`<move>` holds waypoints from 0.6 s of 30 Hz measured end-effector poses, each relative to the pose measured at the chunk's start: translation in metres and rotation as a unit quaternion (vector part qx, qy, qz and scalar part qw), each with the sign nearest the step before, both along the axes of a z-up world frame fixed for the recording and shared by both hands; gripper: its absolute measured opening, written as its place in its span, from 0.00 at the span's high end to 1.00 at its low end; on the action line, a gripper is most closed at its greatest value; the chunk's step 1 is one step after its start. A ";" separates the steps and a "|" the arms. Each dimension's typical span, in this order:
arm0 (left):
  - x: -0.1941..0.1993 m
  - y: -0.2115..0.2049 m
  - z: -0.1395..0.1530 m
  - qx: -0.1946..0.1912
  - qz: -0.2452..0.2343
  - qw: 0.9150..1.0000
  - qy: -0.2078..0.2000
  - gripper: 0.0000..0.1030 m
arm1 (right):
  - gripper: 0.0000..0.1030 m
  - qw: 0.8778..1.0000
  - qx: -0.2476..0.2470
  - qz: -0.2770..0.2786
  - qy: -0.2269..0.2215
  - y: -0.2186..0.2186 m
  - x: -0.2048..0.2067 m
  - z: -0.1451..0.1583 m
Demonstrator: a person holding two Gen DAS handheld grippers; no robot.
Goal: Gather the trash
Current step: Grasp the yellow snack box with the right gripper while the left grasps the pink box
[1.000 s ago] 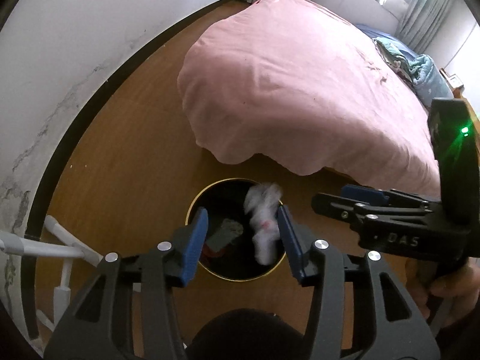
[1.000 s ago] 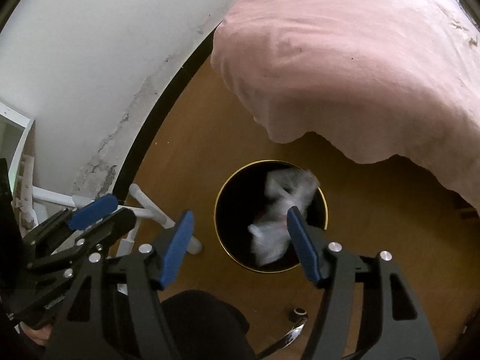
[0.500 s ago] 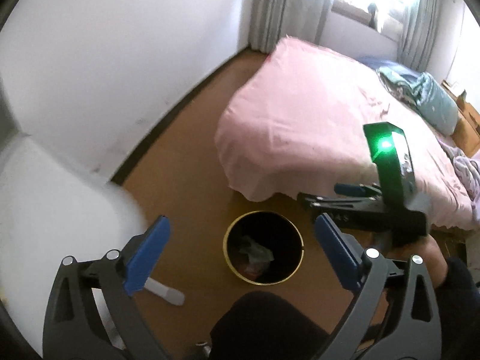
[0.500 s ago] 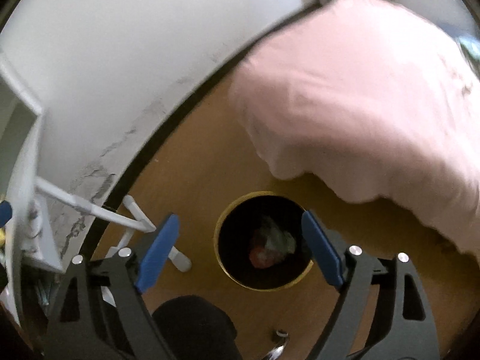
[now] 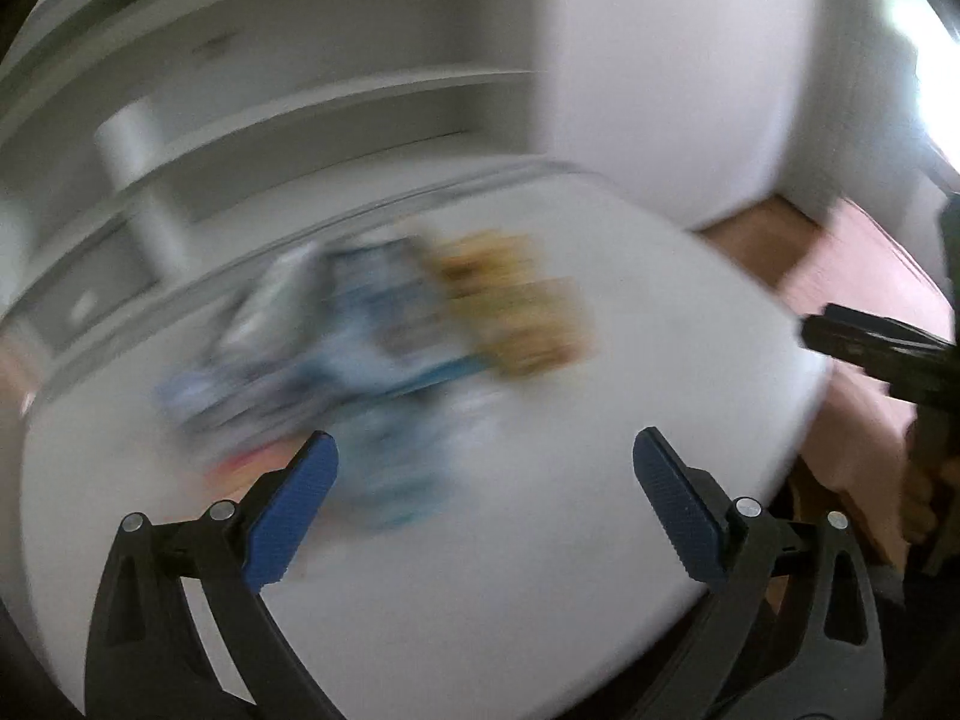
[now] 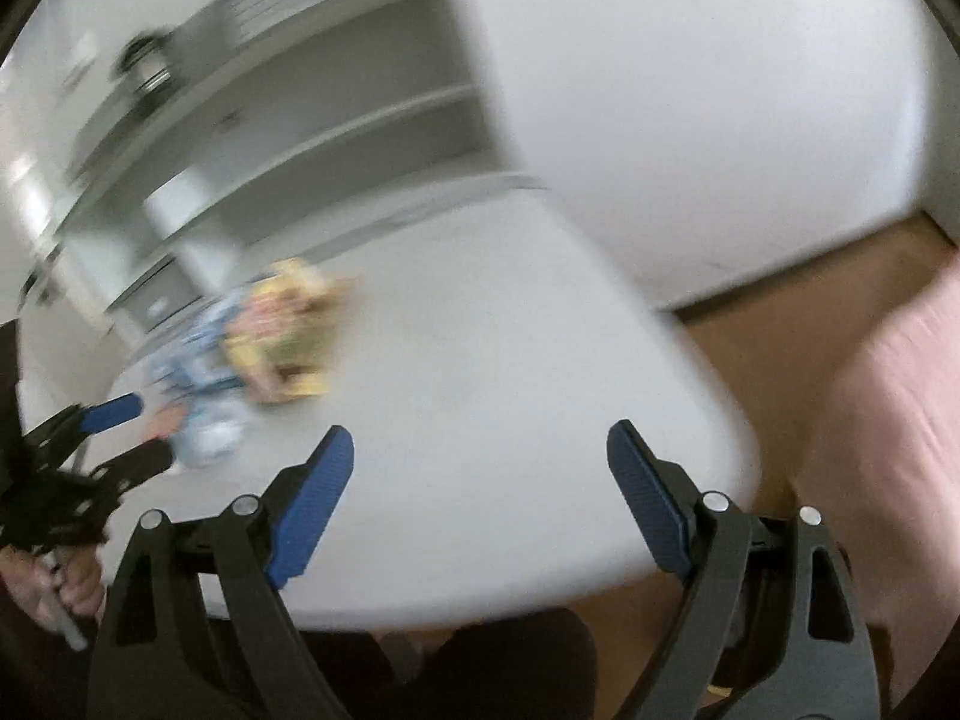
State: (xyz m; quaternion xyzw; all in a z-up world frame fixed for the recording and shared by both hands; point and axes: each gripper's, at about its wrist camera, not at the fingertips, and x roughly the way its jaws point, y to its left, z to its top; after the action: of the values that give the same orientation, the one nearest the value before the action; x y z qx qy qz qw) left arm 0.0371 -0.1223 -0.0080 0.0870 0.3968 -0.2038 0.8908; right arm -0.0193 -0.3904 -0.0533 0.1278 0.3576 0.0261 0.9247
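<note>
Our left gripper [image 5: 483, 504] and right gripper [image 6: 480, 501] both spread wide, empty, over blurred wrappers [image 5: 384, 348] on white table [image 5: 540, 600].

black left gripper [image 5: 485, 462] frame, ribbed blue jaws, silver screws, bare skin.

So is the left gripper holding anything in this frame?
No, the left gripper is open, its blue fingers spread wide with only the white table showing between them.

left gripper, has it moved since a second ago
Yes. The left gripper, open, then hung over the floor bin by the bed; it now faces the white table and its blurred wrappers.
</note>
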 end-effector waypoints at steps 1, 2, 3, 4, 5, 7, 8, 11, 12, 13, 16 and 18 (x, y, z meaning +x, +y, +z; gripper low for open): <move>0.002 0.021 -0.001 0.000 0.024 1.000 0.003 0.07 | 0.19 1.000 -0.005 0.028 -0.004 0.020 0.011 0.006; 0.003 0.044 -0.002 -0.001 0.051 0.999 0.008 0.07 | 0.19 0.999 -0.009 0.051 -0.006 0.038 0.021 0.010; 0.005 0.061 -0.004 -0.002 0.069 0.998 0.011 0.07 | 0.19 0.997 -0.013 0.072 -0.007 0.055 0.031 0.014; 0.004 0.078 -0.004 -0.004 0.088 0.996 0.013 0.07 | 0.19 0.996 -0.015 0.086 -0.007 0.069 0.040 0.016; 0.002 0.093 -0.003 -0.006 0.104 0.994 0.014 0.07 | 0.19 0.995 -0.020 0.102 -0.005 0.084 0.052 0.018; 0.008 0.118 -0.007 -0.008 0.126 0.992 0.018 0.07 | 0.23 0.992 -0.031 0.122 -0.003 0.108 0.070 0.018; 0.007 0.128 -0.007 -0.009 0.137 0.990 0.021 0.07 | 0.28 0.991 -0.038 0.130 0.000 0.118 0.079 0.016; 0.009 0.145 -0.013 -0.014 0.150 0.988 0.032 0.07 | 0.40 0.989 -0.045 0.139 0.015 0.139 0.105 0.011; 0.010 0.148 -0.015 -0.016 0.150 0.988 0.036 0.07 | 0.42 0.989 -0.043 0.139 0.022 0.141 0.114 0.009; 0.010 0.149 -0.016 -0.018 0.150 0.988 0.039 0.07 | 0.47 0.989 -0.043 0.137 0.027 0.146 0.120 0.007; 0.015 0.139 -0.019 -0.022 0.138 0.989 0.048 0.07 | 0.61 0.989 -0.046 0.132 0.050 0.153 0.138 -0.003; 0.019 0.132 -0.023 -0.025 0.127 0.990 0.052 0.07 | 0.65 0.989 -0.049 0.128 0.063 0.155 0.146 -0.009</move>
State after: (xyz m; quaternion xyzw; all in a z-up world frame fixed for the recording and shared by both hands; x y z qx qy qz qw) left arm 0.0564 0.0096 -0.0311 0.0026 0.4449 -0.1027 0.8897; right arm 0.1264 -0.2356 -0.0618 0.0367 0.4289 0.1183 0.8948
